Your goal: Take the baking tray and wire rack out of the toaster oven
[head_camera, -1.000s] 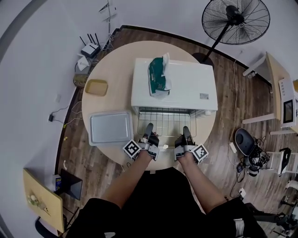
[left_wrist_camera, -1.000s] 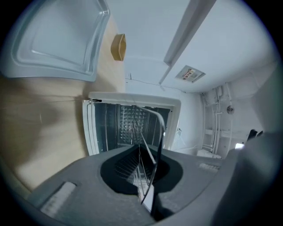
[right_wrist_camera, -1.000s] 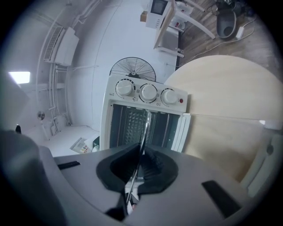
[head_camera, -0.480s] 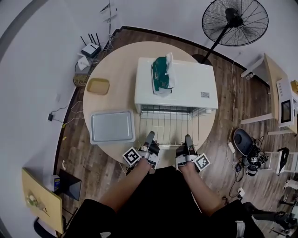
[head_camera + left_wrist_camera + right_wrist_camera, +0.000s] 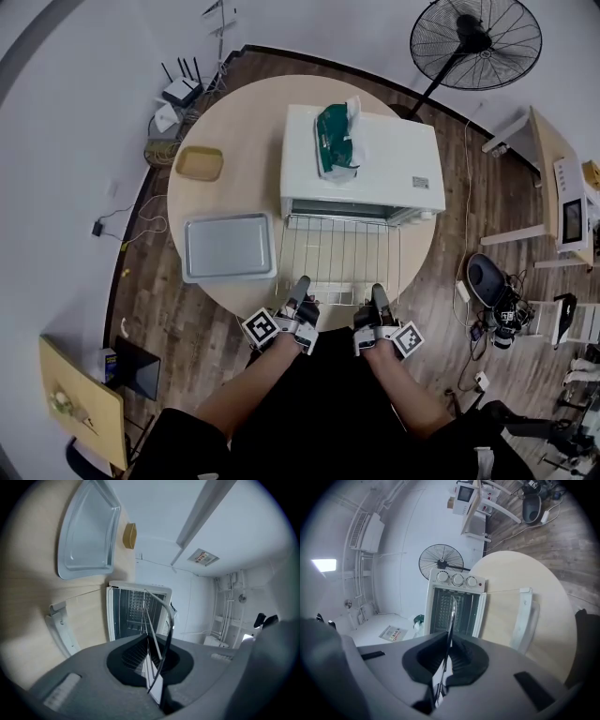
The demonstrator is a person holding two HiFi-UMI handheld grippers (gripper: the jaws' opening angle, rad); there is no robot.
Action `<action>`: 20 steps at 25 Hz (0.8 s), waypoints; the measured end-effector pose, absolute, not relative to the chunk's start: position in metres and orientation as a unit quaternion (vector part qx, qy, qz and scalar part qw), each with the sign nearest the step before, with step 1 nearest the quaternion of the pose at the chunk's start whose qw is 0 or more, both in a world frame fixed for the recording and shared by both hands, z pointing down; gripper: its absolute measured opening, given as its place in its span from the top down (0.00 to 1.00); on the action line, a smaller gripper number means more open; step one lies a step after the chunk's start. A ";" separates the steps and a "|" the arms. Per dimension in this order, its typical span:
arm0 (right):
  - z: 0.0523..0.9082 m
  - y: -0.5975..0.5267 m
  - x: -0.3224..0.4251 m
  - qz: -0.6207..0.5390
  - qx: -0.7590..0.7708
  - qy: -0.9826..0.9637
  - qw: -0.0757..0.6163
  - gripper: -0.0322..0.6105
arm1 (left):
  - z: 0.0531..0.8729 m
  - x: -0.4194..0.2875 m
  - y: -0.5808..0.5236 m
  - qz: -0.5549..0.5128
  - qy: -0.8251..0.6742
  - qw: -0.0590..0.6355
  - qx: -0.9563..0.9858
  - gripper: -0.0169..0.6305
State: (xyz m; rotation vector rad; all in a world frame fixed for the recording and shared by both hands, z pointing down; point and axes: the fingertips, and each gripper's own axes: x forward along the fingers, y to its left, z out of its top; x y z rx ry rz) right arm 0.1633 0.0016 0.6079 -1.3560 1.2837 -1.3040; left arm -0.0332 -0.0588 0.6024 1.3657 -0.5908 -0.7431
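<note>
Baking tray (image 5: 228, 246) left of wire rack (image 5: 337, 258), toaster oven (image 5: 394, 169) behind; packet (image 5: 336, 142), perhaps, atop

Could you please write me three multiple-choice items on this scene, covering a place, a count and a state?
1. Where is the baking tray, relative to the toaster oven? A inside; B on the table beside it; C on top.
2. How many knobs has the oven? A three; B one; C five.
3. How is the wire rack? A fully inside; B on the tray; C drawn out, clamped by the left hand-held gripper and right hand-held gripper.
Answers: B, it rests on the table. A, the right gripper view shows three. C, both jaws pinch its front edge.
</note>
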 end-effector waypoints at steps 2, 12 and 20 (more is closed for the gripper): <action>0.608 0.004 0.157 -0.521 -0.539 0.516 0.414 0.95 | 0.604 -0.041 -0.052 -0.330 -0.264 0.676 0.604 0.94; 0.616 -0.014 0.094 -0.545 -0.523 0.549 0.358 0.95 | 0.613 -0.109 -0.056 -0.352 -0.294 0.660 0.595 0.94; 0.622 -0.039 0.026 -0.565 -0.502 0.575 0.313 0.95 | 0.621 -0.178 -0.065 -0.373 -0.326 0.644 0.583 0.94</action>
